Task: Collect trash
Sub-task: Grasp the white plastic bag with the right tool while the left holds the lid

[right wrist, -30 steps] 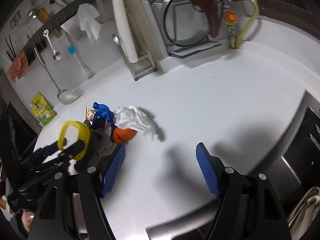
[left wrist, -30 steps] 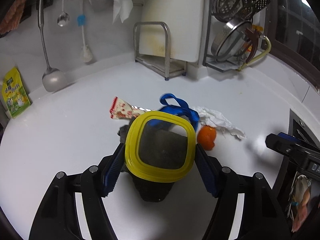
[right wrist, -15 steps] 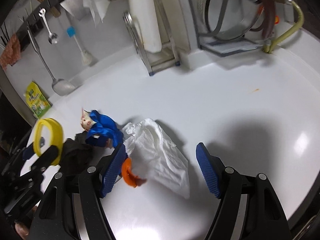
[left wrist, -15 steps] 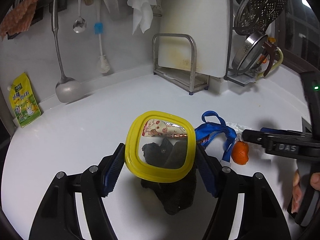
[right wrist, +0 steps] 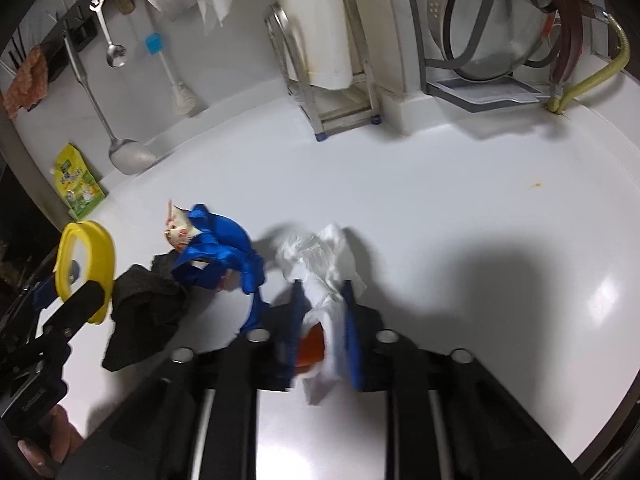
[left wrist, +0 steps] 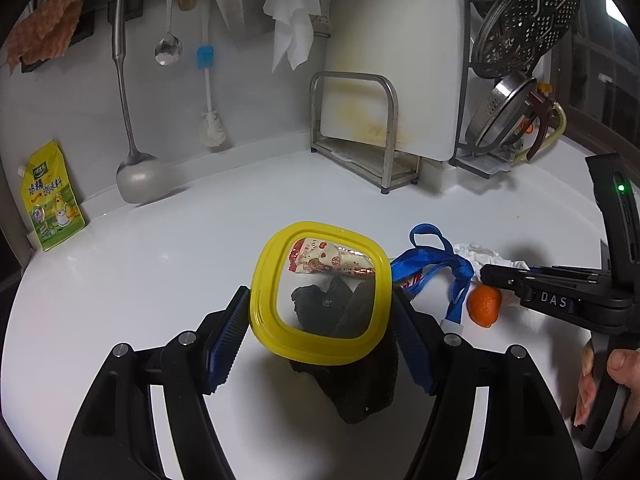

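My left gripper (left wrist: 320,308) is shut on a yellow square ring (left wrist: 260,280) from which a black bag (left wrist: 360,392) hangs onto the white counter. Behind it lie a red-and-white snack wrapper (left wrist: 328,260), a blue ribbon (left wrist: 432,264), an orange peel (left wrist: 484,306) and a crumpled white tissue (right wrist: 320,256). My right gripper (right wrist: 324,316) is closing its jaws, and the blue pads pinch the tissue just above the orange peel (right wrist: 310,346). In the right wrist view, the ring (right wrist: 106,256) and the black bag (right wrist: 144,312) are at the left, beside the ribbon (right wrist: 224,240).
A cutting board (left wrist: 392,60) stands in a metal rack at the back, with a steamer rack (left wrist: 520,20) to its right. A ladle (left wrist: 140,176), a brush (left wrist: 210,120) and a yellow pouch (left wrist: 52,200) line the back wall. A hand (left wrist: 600,380) holds the right gripper.
The right gripper came down over the tissue and its jaws went from wide apart to pinched on it. The left gripper still holds the yellow ring, and its view shifted slightly.
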The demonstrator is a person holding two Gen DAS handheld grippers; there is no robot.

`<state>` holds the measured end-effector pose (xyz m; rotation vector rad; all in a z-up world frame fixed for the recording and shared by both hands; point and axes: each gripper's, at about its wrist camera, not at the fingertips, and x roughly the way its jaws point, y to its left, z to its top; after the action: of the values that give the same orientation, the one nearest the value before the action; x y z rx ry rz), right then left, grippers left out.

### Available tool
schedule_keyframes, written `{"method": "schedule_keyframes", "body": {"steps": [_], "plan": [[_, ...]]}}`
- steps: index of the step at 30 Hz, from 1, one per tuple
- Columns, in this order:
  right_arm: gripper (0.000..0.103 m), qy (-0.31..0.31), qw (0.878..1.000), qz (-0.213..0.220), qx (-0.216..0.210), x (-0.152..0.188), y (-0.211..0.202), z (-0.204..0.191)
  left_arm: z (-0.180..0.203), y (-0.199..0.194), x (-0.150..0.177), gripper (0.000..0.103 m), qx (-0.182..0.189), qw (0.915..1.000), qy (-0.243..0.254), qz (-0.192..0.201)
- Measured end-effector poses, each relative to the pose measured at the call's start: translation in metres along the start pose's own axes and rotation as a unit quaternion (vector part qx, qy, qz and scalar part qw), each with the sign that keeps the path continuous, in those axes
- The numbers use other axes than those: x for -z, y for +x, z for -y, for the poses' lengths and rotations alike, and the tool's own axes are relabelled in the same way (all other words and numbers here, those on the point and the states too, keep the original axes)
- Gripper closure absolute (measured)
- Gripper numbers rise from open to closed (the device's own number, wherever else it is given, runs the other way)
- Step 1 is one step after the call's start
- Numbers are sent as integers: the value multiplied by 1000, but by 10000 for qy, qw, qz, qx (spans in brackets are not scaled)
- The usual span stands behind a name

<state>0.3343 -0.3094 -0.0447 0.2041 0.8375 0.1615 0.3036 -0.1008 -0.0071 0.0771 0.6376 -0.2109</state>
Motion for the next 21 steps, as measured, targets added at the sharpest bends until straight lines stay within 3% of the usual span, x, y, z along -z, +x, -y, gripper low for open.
{"method": "schedule_keyframes", "body": {"steps": [5,13,21], "plan": [[93,247,9986,436,-187,5,-21,9,-3,-4,0,36,-83,9999,-48,137],[93,322,9935,1091,39,20,-55,11,-4,-3,0,36,-47,9999,-75,143],[93,506,9890,1388,19,41,-84,12,-9,-9,3,36,162,9992,-309,193]]}}
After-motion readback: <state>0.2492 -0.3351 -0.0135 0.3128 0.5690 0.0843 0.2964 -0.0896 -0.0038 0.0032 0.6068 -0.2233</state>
